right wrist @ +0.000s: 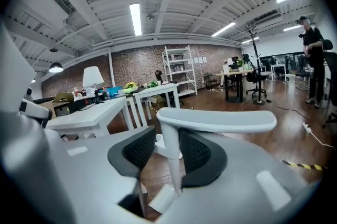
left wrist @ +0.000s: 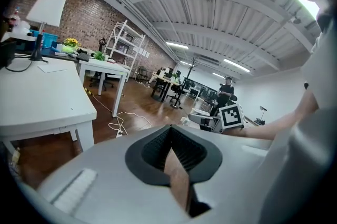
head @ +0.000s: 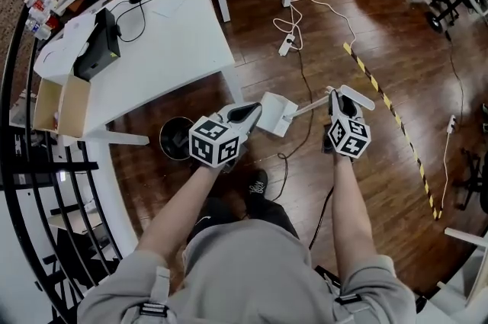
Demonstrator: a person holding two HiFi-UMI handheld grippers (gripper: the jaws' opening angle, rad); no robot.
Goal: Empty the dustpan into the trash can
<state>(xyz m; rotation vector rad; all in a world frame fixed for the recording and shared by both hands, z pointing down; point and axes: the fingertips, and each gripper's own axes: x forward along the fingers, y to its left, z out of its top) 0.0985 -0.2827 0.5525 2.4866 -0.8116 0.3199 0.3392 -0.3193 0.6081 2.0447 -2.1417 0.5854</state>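
From your head, the dustpan [head: 274,114] lies low between your two hands. I cannot tell whether it rests on the floor [head: 381,17] or hangs just above it. Its long handle [head: 309,107] runs right to your right tongs [head: 339,103]. The trash can [head: 175,138] stands to the left of the pan, on the floor at the near edge of the bench [head: 183,40], just beside your left tongs [head: 252,112]. The pan is not yet over the can, so I judge the step in hand to be carrying it left. Keep the pan level until its lip is past the can's rim, and only then tip it.

Along your left tongs [left wrist: 171,152], the pads are clenched on nothing, with only floor showing through the slit. Keep them clear of the can's mouth, or use them to steady the pan from behind.

Along your right tongs [right wrist: 163,152], the handle's stem [right wrist: 171,165] stands between the pads with its cross-grip [right wrist: 218,120] above them. The stem leans toward the right pad, and a sliver of gap shows at the left pad. The tongs look released around the stem, not biting it. Squeeze them firmly before you swing, because a loose hold would probably let the pan turn and spill early.
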